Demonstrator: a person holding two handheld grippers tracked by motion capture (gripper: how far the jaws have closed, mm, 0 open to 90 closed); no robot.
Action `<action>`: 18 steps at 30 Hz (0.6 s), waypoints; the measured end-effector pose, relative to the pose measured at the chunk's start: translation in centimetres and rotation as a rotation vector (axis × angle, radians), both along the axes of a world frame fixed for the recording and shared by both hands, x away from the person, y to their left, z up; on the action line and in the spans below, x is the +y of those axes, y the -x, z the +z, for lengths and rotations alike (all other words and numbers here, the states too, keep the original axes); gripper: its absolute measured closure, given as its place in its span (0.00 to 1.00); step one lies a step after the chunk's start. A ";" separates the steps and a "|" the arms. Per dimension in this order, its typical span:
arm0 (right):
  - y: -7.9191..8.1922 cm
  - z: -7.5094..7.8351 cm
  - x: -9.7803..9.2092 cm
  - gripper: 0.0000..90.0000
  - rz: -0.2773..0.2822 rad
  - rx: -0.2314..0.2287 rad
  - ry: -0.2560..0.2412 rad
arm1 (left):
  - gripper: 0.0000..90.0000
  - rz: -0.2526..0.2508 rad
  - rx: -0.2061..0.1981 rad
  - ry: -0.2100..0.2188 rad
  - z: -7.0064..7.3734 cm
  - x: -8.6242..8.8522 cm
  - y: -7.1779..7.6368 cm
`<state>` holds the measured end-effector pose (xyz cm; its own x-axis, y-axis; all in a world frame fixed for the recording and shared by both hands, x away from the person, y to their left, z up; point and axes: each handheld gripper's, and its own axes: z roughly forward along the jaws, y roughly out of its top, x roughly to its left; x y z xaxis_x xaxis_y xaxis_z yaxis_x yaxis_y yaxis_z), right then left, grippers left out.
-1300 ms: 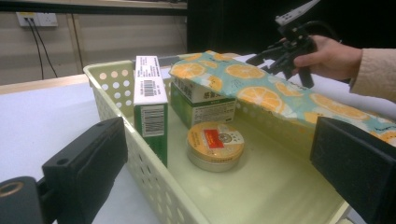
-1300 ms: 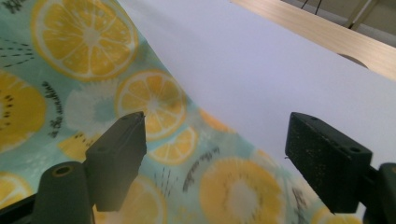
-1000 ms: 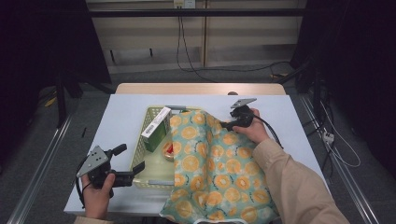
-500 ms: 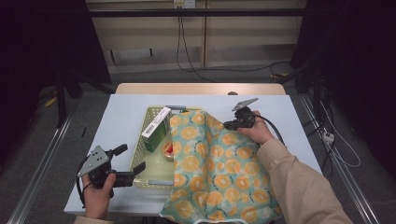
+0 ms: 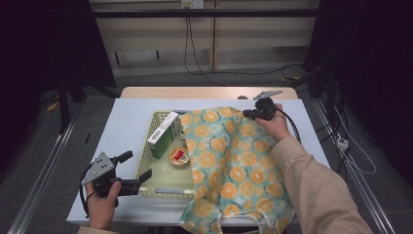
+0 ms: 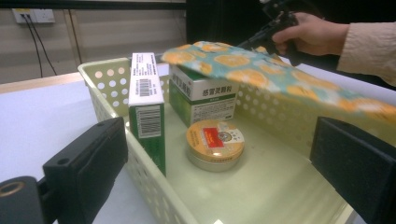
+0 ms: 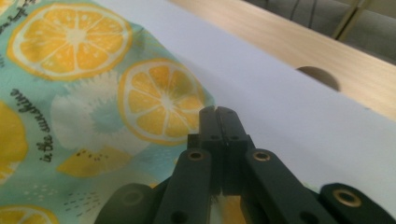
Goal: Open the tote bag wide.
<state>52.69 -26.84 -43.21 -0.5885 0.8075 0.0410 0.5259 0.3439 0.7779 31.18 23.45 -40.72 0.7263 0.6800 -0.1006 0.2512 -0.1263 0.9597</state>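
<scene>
The right gripper point(image 5: 249, 113), jaws pinched on the lemon-print cloth point(image 5: 229, 165), is drawing it over the mesh basket point(image 5: 146, 161); the left gripper point(image 5: 139, 168) waits wide open, holding nothing. Covering the green boxes point(image 5: 163, 135) and tin point(image 5: 179, 157) likely calls for carrying the cloth's edge further across.

A: How many boxes are in the basket point(image 5: 146, 165)?
B: Two: one green box point(image 6: 147, 109) standing at nine o'clock, another box point(image 6: 203, 99) at twelve.
A: Tins?
B: One round tin point(image 6: 215, 143), centre.
A: Cloths?
B: One lemon-print cloth point(image 5: 229, 165), at three o'clock.

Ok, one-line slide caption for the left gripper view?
Open left gripper faces a basket holding two boxes and a tin, half covered by lemon-print cloth.
</scene>
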 end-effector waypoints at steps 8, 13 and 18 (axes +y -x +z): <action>-4.9 -0.5 -4.7 1.00 -0.244 -0.008 0.008 | 0.05 -0.001 0.005 -0.005 0.0 -0.2 -0.1; -4.9 -1.2 -5.9 0.61 -0.250 -0.009 0.020 | 0.05 0.006 0.007 0.001 0.0 -0.1 -0.3; -2.8 -0.4 -5.5 0.46 -0.151 -0.012 -0.015 | 0.05 -0.003 0.010 0.011 -0.1 -0.1 -0.4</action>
